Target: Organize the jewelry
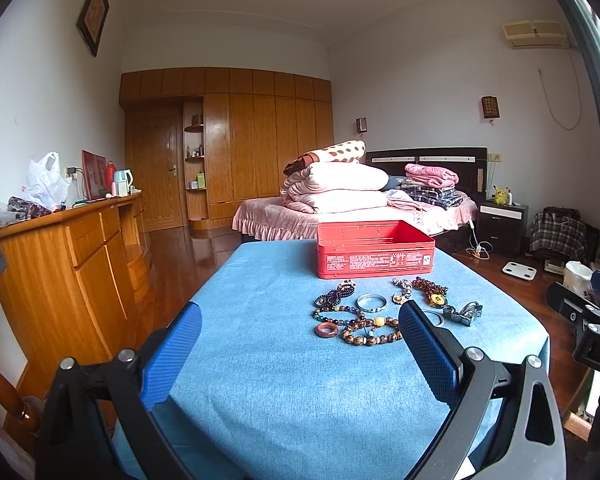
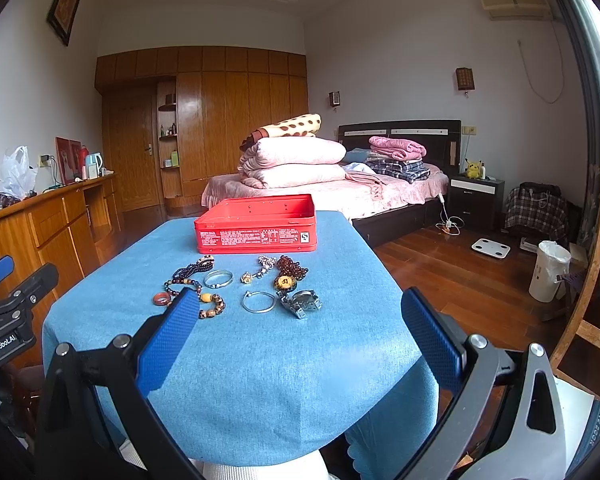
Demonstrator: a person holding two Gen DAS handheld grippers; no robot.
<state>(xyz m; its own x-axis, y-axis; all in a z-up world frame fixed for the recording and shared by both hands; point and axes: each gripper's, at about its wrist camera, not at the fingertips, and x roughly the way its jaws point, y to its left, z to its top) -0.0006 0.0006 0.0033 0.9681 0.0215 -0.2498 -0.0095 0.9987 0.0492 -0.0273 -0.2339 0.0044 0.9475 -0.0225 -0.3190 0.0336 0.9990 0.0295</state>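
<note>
An open red tin box (image 1: 374, 254) (image 2: 257, 226) stands at the far side of the blue-clothed table (image 1: 284, 380) (image 2: 292, 368). In front of it lie several pieces of jewelry: bead bracelets (image 1: 370, 332) (image 2: 212, 304), a reddish ring (image 1: 327, 329) (image 2: 162, 299), a silver bangle (image 1: 371, 302) (image 2: 218, 279), a thin silver hoop (image 2: 259, 302), a metal watch (image 1: 464, 314) (image 2: 302, 303) and an amber bead string with a yellow pendant (image 1: 432, 292) (image 2: 288, 276). My left gripper (image 1: 300, 332) and right gripper (image 2: 296, 320) both hover open near the table's front, holding nothing.
A wooden sideboard (image 1: 80, 248) runs along the left wall. Behind the table stands a bed (image 2: 340, 188) piled with folded bedding. A white bin (image 2: 548, 270), a scale (image 2: 491, 249) and a wooden chair frame (image 2: 596, 264) stand on the floor at the right.
</note>
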